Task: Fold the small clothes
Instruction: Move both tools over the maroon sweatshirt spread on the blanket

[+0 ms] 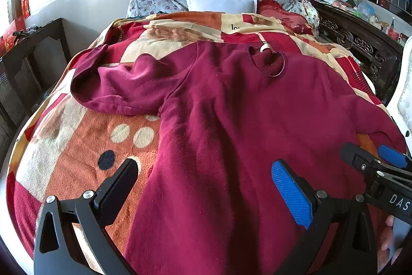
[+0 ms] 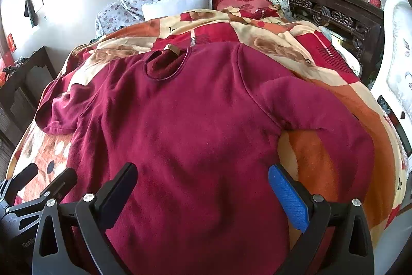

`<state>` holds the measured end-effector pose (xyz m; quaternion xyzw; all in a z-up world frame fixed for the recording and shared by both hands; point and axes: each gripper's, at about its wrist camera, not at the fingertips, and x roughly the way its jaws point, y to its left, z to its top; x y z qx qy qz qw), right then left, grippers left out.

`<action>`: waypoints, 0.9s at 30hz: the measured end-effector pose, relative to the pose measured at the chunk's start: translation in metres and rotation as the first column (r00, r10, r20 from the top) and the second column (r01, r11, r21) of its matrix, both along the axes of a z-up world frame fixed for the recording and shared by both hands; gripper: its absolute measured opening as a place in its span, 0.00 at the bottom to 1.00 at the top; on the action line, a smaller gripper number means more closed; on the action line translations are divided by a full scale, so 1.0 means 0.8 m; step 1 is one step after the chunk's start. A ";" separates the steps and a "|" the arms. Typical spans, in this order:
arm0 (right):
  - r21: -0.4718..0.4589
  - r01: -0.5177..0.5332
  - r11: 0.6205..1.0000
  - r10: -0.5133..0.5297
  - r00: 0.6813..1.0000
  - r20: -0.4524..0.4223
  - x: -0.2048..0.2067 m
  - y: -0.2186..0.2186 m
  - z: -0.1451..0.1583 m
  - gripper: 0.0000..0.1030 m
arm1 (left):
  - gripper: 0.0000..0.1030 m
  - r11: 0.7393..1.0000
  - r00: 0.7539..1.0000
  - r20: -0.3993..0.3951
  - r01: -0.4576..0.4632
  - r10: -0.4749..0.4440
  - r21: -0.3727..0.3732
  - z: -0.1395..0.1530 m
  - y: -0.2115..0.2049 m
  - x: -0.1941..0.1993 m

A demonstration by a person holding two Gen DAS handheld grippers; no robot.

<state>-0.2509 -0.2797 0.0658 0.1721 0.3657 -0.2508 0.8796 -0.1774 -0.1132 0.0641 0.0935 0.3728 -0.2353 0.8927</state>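
Bed blanket, orange/red/cream patchwork, covers most of both views. Maroon sweatshirt lies flat on it, neck away from cams, both sleeves out to the sides; left sleeve bunched, poss. folded on itself. Left gripper w/ jaws wide, nothing held, above lower hem area. Right gripper same: wide, empty, over sweatshirt body.

A dark red sweater lies spread flat on a patterned blanket covering the bed, its collar toward the white pillow. The left hand-held gripper hovers over the lower body of the garment, fingers spread wide and empty. The right hand-held gripper shows at the right edge.
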 end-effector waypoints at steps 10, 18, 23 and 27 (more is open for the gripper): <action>0.009 0.001 1.000 -0.001 1.000 -0.003 0.001 -0.003 -0.002 1.00 | 1.00 1.000 1.000 -0.006 0.003 -0.003 0.005 -0.003 -0.002 0.006; -0.008 -0.001 1.000 0.001 1.000 -0.013 0.014 -0.005 -0.001 1.00 | 1.00 1.000 1.000 -0.010 0.001 0.000 0.010 -0.004 -0.004 0.012; -0.009 -0.001 1.000 0.001 1.000 -0.019 0.021 -0.010 -0.002 1.00 | 1.00 1.000 1.000 -0.015 -0.001 0.001 0.015 -0.005 -0.005 0.020; -0.008 -0.004 1.000 0.003 1.000 -0.029 0.031 -0.012 -0.006 1.00 | 1.00 1.000 1.000 -0.018 -0.007 0.008 0.018 -0.005 -0.004 0.032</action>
